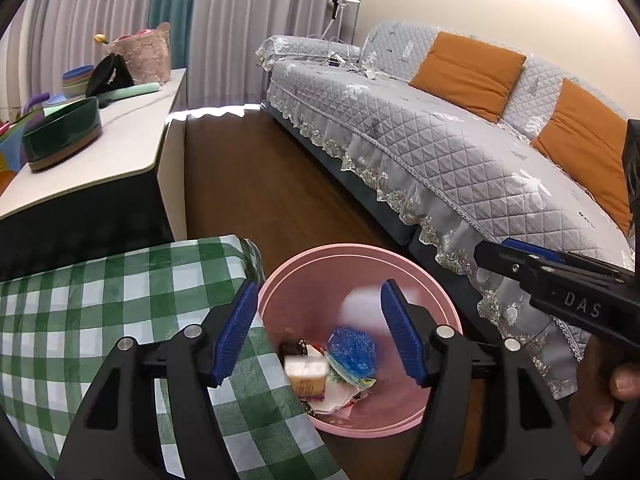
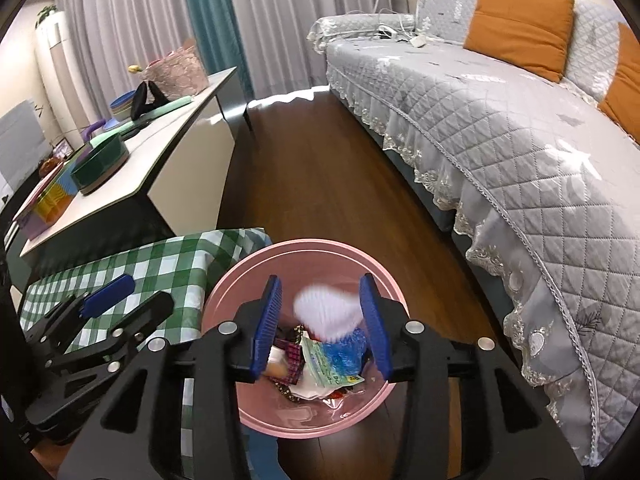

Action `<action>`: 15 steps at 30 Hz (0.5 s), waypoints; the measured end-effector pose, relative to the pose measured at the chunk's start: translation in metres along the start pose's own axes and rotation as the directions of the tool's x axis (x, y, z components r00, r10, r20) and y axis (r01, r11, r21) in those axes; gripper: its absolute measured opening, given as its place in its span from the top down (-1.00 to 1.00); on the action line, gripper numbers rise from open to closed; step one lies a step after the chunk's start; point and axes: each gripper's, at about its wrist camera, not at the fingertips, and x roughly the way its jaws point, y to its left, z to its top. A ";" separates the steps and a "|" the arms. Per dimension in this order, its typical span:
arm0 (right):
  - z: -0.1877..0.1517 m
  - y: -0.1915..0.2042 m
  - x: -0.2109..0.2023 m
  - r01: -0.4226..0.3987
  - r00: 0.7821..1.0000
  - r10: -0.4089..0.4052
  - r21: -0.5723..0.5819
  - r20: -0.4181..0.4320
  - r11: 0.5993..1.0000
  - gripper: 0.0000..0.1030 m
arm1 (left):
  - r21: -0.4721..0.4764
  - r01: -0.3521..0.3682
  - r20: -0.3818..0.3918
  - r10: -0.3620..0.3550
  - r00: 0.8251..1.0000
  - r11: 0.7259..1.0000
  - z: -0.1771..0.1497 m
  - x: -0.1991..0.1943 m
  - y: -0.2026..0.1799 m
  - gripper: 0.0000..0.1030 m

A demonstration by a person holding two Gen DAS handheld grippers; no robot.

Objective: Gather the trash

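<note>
A pink bin (image 1: 400, 268) (image 2: 240, 276) stands on the wooden floor beside a stool covered in green checked cloth (image 1: 100, 300) (image 2: 160, 264). It holds trash: a blue crumpled bag (image 1: 352, 350) (image 2: 344, 350), wrappers and a small box (image 1: 308, 376). My left gripper (image 1: 320, 332) is open over the bin's left rim. My right gripper (image 2: 324, 326) is open above the bin; a blurred white piece (image 2: 326, 312) (image 1: 362, 300) is in mid-air between its pads, falling into the bin. The right gripper also shows in the left wrist view (image 1: 520, 264), and the left gripper shows in the right wrist view (image 2: 116, 300).
A grey quilted sofa (image 1: 440, 140) (image 2: 500, 112) with orange cushions runs along the right. A white table (image 1: 120, 140) (image 2: 160, 148) at left carries a dark green bowl (image 1: 60, 136) (image 2: 100, 164), a pink basket and other items. Wooden floor (image 1: 260, 180) lies between.
</note>
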 end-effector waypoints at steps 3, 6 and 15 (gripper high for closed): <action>0.000 0.000 -0.002 0.003 1.000 -0.003 0.003 0.005 1.000 0.16 | -0.005 -0.009 0.007 0.009 1.000 1.000 -0.002 -0.007 0.003 -0.22; 0.001 0.004 -0.006 0.000 1.000 0.000 -0.003 0.012 1.000 0.08 | -0.006 -0.017 0.014 0.018 1.000 1.000 -0.003 -0.014 0.006 -0.22; 0.001 0.029 -0.042 0.029 0.992 -0.021 -0.066 0.121 0.997 -0.54 | -0.026 -0.059 0.056 0.061 0.997 0.998 -0.008 -0.065 0.020 -0.40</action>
